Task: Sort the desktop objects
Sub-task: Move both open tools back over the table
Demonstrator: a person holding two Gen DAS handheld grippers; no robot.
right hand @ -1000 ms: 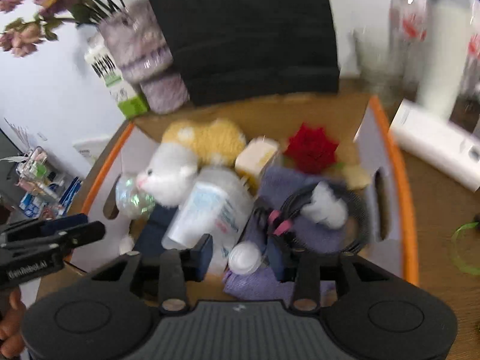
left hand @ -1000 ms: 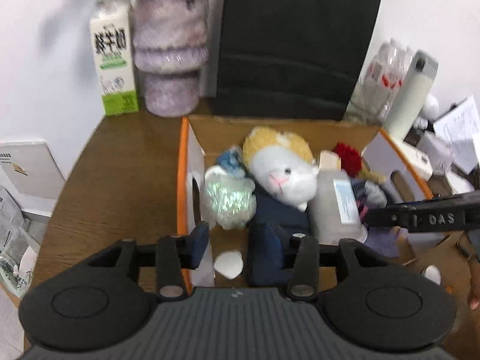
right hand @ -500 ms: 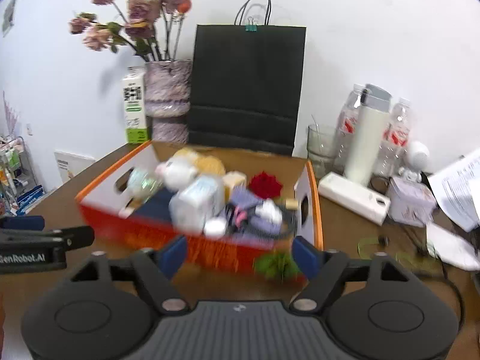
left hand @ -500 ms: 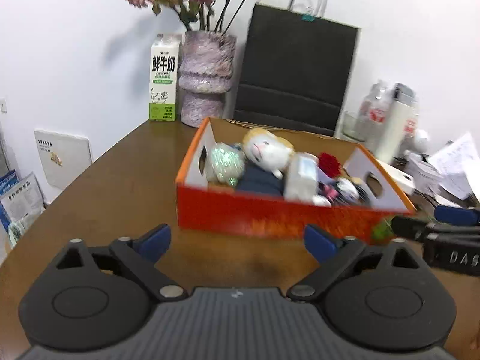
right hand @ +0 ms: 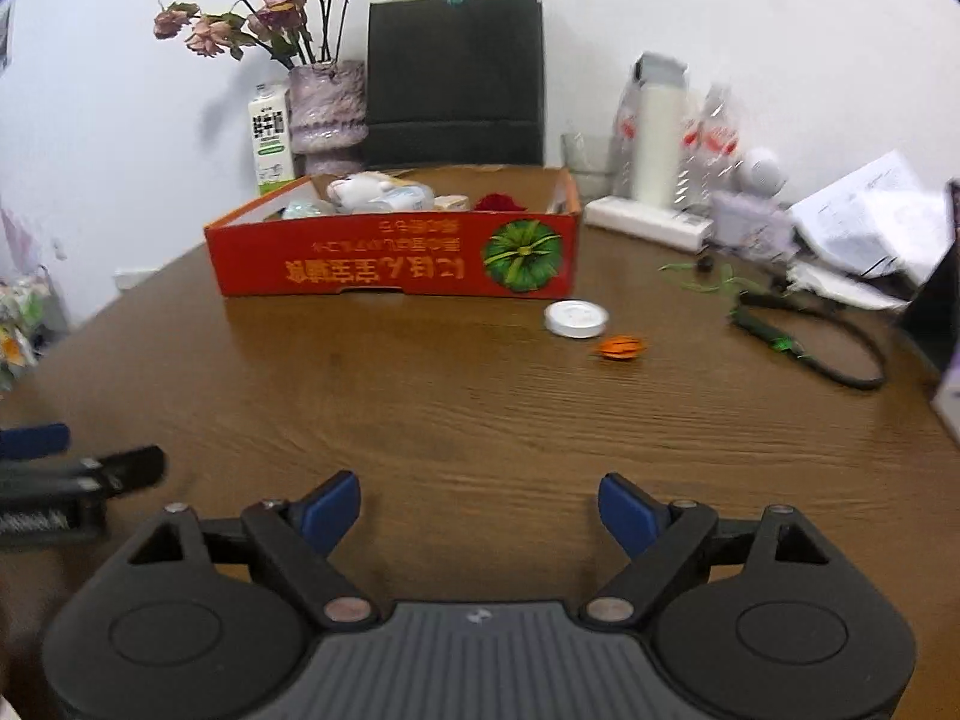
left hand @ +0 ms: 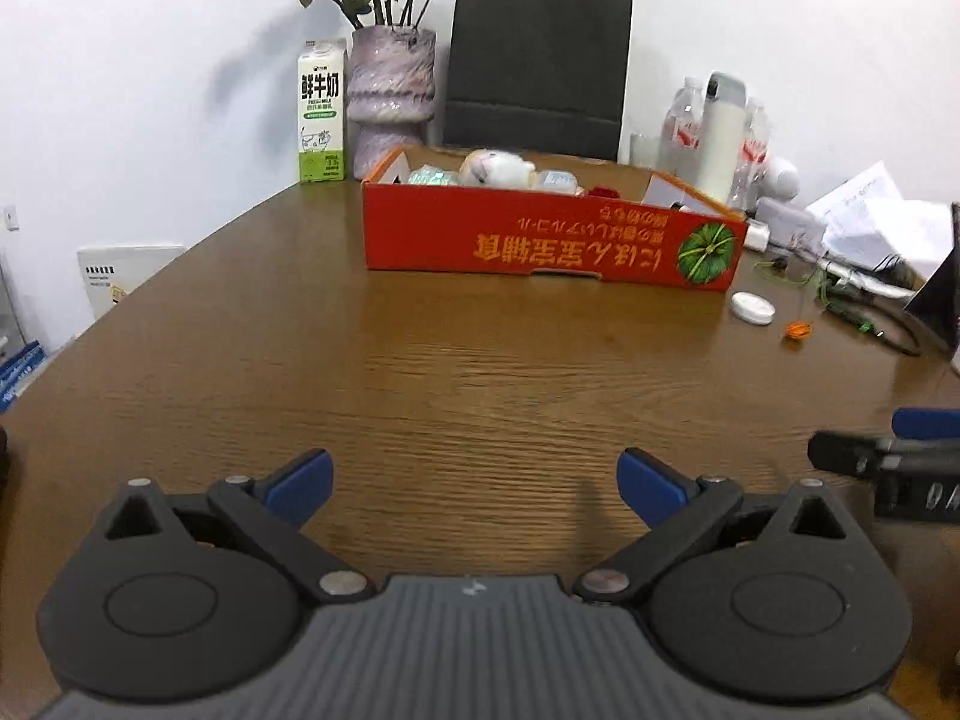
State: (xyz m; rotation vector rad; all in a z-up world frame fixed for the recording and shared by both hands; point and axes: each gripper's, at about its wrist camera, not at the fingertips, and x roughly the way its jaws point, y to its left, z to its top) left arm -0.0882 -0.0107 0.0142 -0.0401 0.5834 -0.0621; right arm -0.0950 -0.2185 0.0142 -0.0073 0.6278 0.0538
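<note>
Across the brown table (left hand: pixel 456 360), far from both tongs, sits the red box (left hand: pixel 540 240), its long side broadside to the cameras and running left to right. Already in it: a white plush toy (left hand: pixel 498 167), a red flower (right hand: pixel 498 201) and other pieces too low behind the wall to name.

Loose items lie on bare wood just right of the box's near right corner: a white round lid (right hand: pixel 575 319), flat on the table, and beside it, slightly nearer and further right, a small orange object (right hand: pixel 623 348), too blurred to identify. A black cable loop (right hand: pixel 840 354) lies further right again, well apart from the lid.

Left gripper (left hand: pixel 474 480): jaws spread wide, have just been opening, nothing between the blue pads, only table. Right gripper (right hand: pixel 480 507): likewise parted, opened within the last moments, nothing held. Each shows at the edge of the other's view, side by side at the near edge of the table.

Key relation: lid and orange object lie ahead and to the right of both tongs. From the right wrist view they sit just right of centre; from the left wrist view they are far off to the right. Judgement: the right gripper is nearer and better lined up. The lid being round and flat, no axis to align to; it would need a low approach.
</note>
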